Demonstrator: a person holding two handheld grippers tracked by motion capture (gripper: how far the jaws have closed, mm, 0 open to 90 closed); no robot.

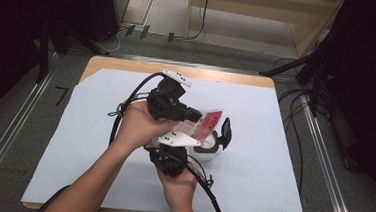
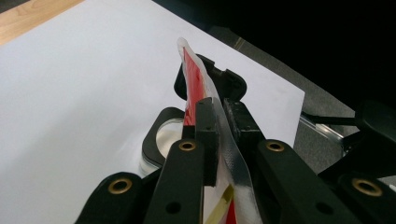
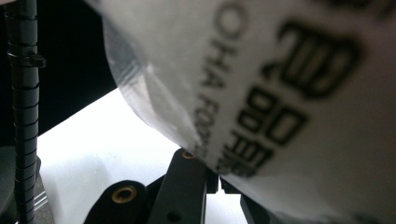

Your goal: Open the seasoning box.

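Both grippers are on one flat plastic packet [image 1: 208, 123], red and white, glossy, held over the middle of the desk [image 1: 250, 190]. The left gripper [image 1: 191, 117] has its black fingers [image 2: 205, 128] clamped on the packet's thin edge, the film standing upright between them. The right gripper [image 1: 186, 136] grips it from below, fingers pressed together on the white printed side [image 3: 289, 93], black lettering close up. Just beneath sits a round white container [image 1: 207, 148] with a black hinged lid [image 1: 225, 132] standing open, on the smooth white sheet [image 1: 99, 130].
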